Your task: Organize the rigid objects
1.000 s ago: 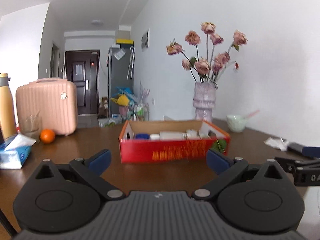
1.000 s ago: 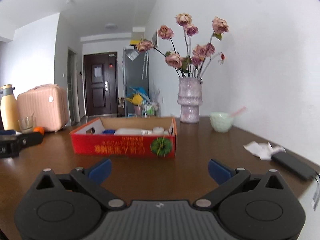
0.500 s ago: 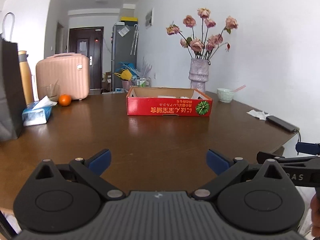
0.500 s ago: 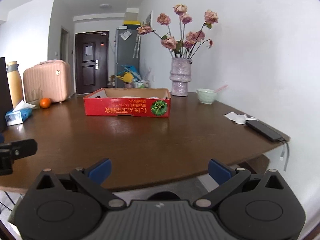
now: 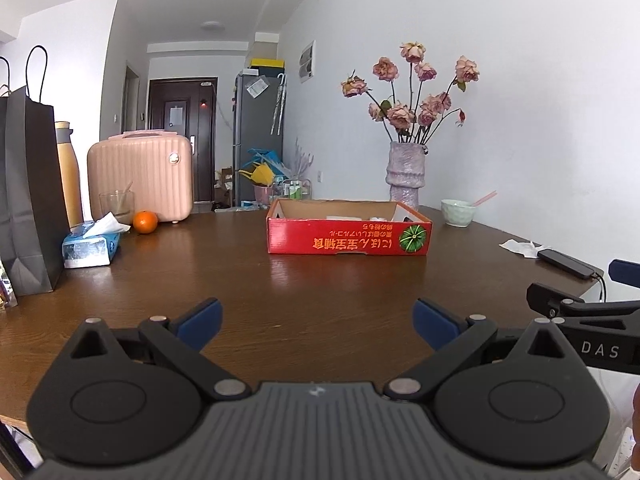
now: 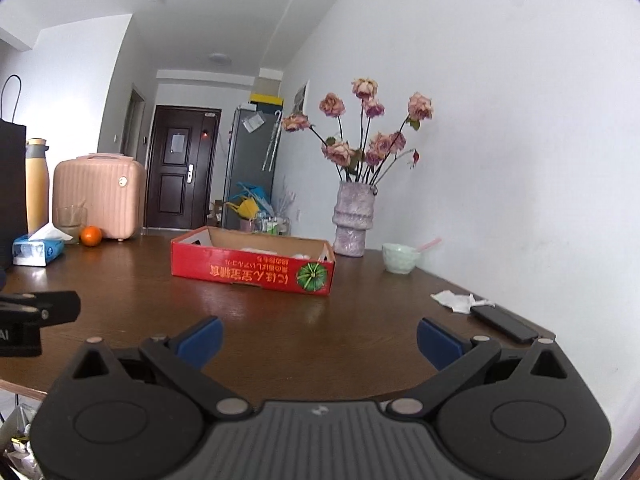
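Note:
A red cardboard box (image 5: 348, 232) with a pumpkin picture stands on the brown table (image 5: 248, 292), far ahead of both grippers; it also shows in the right wrist view (image 6: 252, 266). White items lie inside it, mostly hidden by its wall. My left gripper (image 5: 318, 322) is open and empty above the table's near part. My right gripper (image 6: 320, 340) is open and empty near the table's front edge. The right gripper shows at the right edge of the left wrist view (image 5: 580, 312).
On the left stand a black paper bag (image 5: 28, 196), a tissue pack (image 5: 90, 246), an orange (image 5: 145, 222), a glass (image 5: 117, 208) and a pink case (image 5: 140, 176). A vase of roses (image 5: 405, 176), a green bowl (image 5: 458, 212), crumpled paper (image 5: 520, 248) and a phone (image 5: 566, 264) sit on the right.
Both grippers have pulled back from the red box toward the table's front edge, so the box looks smaller and farther. Both stay open and empty.

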`<state>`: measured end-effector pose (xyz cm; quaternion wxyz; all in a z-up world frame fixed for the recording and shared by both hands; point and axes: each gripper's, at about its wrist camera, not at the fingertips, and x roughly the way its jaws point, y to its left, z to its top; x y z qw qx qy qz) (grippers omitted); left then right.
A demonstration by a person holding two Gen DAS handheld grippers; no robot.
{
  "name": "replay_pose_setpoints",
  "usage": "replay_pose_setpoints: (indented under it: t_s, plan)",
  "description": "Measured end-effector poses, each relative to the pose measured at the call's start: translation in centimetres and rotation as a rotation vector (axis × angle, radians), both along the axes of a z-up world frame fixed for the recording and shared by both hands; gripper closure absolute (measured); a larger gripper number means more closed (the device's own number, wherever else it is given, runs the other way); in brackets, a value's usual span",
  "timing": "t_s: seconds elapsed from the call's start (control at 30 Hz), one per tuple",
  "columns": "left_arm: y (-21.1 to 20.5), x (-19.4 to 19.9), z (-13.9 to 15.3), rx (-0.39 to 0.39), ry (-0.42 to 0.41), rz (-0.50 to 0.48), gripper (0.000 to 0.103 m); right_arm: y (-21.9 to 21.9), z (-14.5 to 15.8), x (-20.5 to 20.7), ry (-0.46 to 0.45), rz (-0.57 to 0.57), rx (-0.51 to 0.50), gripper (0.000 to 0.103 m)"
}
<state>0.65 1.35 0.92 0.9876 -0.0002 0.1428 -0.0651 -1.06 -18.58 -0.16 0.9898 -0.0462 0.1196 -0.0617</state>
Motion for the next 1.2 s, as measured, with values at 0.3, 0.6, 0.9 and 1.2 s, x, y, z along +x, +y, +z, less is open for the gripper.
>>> replay_pose_setpoints:
  t_s: [0.3,0.6,0.9,1.2]
  plan:
    - [-0.06,-0.15,0.03,0.002,-0.001,-0.010,0.000,-0.59,-0.08,0.21,0.015,0.007,0.041,0.000]
    - [-0.12,-0.16,0.04,0.005,-0.002,-0.011,0.000,-0.47,-0.02,0.10,0.012,0.015,0.043,0.000]
    - [-0.15,-0.07,0.11,0.009,-0.004,-0.012,0.000,-0.73,-0.05,0.19,0.016,0.010,0.057,0.000]
    - [-0.07,-0.08,0.07,0.011,-0.004,-0.014,0.000,-0.87,-0.08,0.15,0.019,0.006,0.060,0.000]
